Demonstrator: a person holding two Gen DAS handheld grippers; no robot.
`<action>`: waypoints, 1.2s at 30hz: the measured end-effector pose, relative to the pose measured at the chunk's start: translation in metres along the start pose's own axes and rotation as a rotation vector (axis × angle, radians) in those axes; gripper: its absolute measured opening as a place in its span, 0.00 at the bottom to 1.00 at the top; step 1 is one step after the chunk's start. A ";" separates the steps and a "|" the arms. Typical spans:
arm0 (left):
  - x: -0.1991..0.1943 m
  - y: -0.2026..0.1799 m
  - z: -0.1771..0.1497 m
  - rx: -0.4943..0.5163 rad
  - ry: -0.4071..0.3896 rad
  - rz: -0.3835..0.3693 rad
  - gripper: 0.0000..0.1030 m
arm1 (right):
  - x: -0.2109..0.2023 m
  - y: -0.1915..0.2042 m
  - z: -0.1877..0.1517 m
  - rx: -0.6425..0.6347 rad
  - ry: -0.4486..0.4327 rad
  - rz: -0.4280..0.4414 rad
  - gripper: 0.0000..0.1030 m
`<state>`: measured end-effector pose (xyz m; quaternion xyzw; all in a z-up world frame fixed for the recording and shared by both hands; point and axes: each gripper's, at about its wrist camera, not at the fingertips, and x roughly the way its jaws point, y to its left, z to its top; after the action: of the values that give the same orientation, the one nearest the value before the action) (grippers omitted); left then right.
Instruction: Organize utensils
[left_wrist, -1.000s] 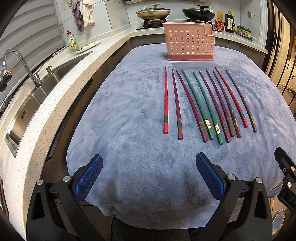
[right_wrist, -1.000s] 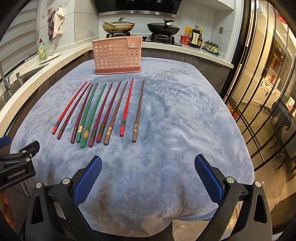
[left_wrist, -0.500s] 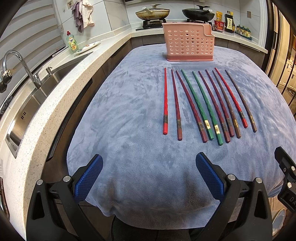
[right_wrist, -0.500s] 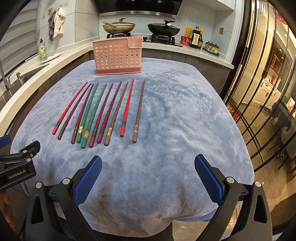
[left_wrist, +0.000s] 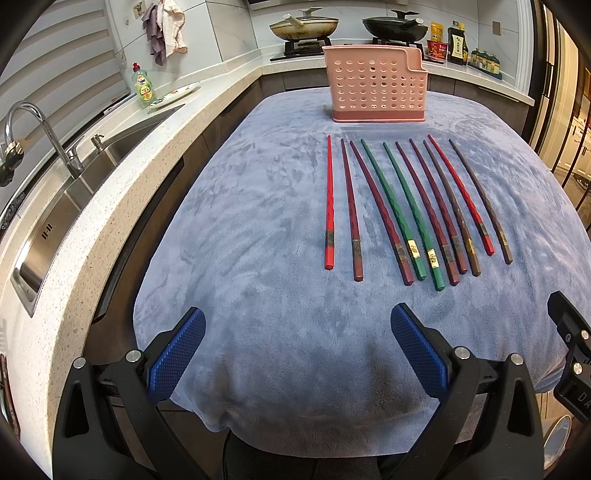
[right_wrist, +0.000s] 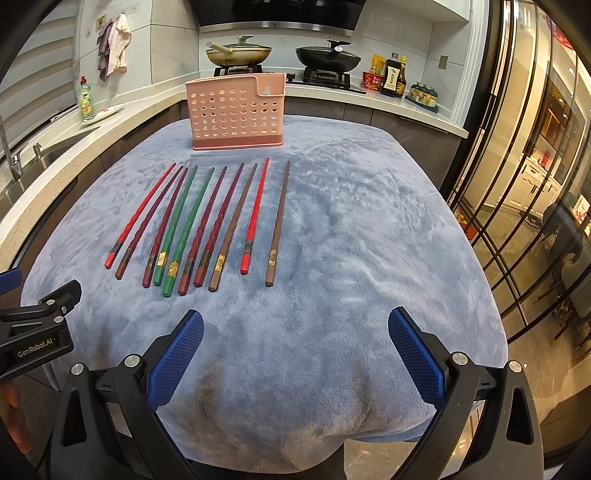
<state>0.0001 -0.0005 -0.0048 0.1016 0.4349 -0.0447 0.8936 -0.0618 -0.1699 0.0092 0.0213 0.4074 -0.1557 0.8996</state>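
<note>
Chopsticks (left_wrist: 406, 210) unmoved; jaws remain spread.

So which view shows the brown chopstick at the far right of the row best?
The right wrist view: the brown chopstick lies near centre, well apart from its neighbours. The left wrist view shows it whole too, but off toward the distorted right side.

You've got a table under a fuzzy blue-grey blanket (left_wrist: 258, 229) right in front of both grippers. Ten chopsticks (right_wrist: 195, 225) lie on it side by side just ahead of you, thick ends toward you: bright red, dark red, green and brown ones. Past their tips, at the far end of the blanket, a pink perforated utensil holder (right_wrist: 236, 110) stands upright.
</note>
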 end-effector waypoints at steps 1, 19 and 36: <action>0.000 0.000 0.000 0.000 0.000 0.000 0.93 | 0.000 0.000 0.000 0.000 0.000 0.000 0.93; 0.017 0.011 0.011 -0.053 0.024 -0.007 0.93 | 0.010 -0.005 0.008 0.009 -0.006 -0.013 0.93; 0.083 0.014 0.041 -0.064 0.022 -0.048 0.88 | 0.084 -0.009 0.043 0.066 0.042 0.032 0.68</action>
<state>0.0851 0.0046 -0.0439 0.0631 0.4481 -0.0512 0.8903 0.0187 -0.2079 -0.0236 0.0604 0.4204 -0.1542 0.8921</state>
